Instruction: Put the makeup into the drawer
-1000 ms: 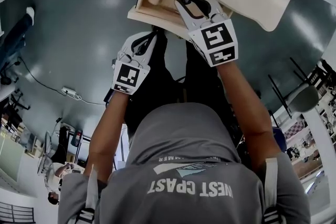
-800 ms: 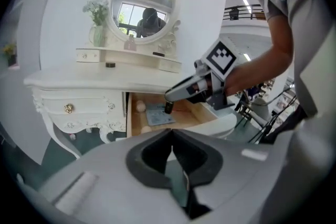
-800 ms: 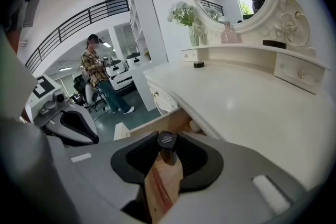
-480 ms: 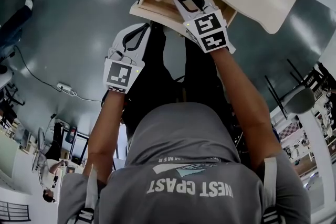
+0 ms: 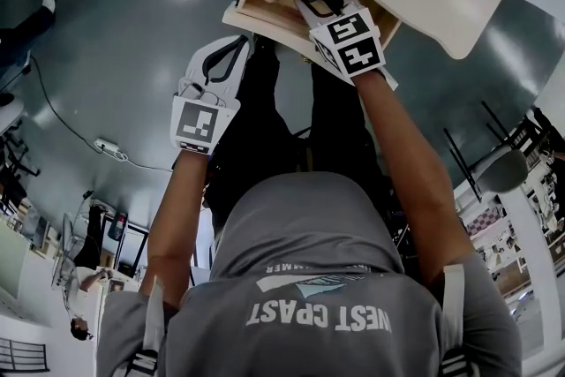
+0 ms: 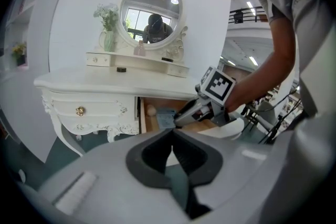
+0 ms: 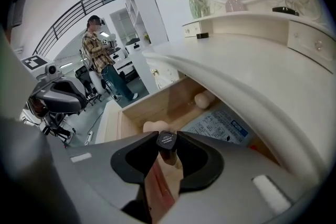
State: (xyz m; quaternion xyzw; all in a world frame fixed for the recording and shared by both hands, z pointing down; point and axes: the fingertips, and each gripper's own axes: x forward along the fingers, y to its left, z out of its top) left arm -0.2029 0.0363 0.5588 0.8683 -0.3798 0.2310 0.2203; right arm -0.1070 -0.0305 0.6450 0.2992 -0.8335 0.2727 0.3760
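Observation:
The vanity's wooden drawer (image 5: 256, 20) stands pulled open. Over its inside my right gripper (image 5: 318, 0) is shut on a beige makeup bottle with a black cap (image 7: 166, 140), the cap showing between the pads. In the drawer lie a beige egg-shaped sponge (image 7: 203, 99), another beige item (image 7: 156, 126) and a printed leaflet (image 7: 220, 124). My left gripper (image 5: 225, 57) hangs shut and empty in front of the drawer, to its left. In the left gripper view the left gripper (image 6: 173, 152) faces the drawer (image 6: 143, 115), with the right gripper (image 6: 184, 115) reaching into it.
The white vanity top (image 6: 94, 84) overhangs the drawer, carrying a round mirror (image 6: 151, 17) and a vase of flowers (image 6: 108, 34). A closed drawer with a gold knob (image 6: 80, 111) is to the left. A person in a plaid shirt (image 7: 97, 55) stands far off near chairs.
My right gripper has sunk with the bottle further into the drawer. My left gripper has shifted slightly up toward the drawer front, still shut.

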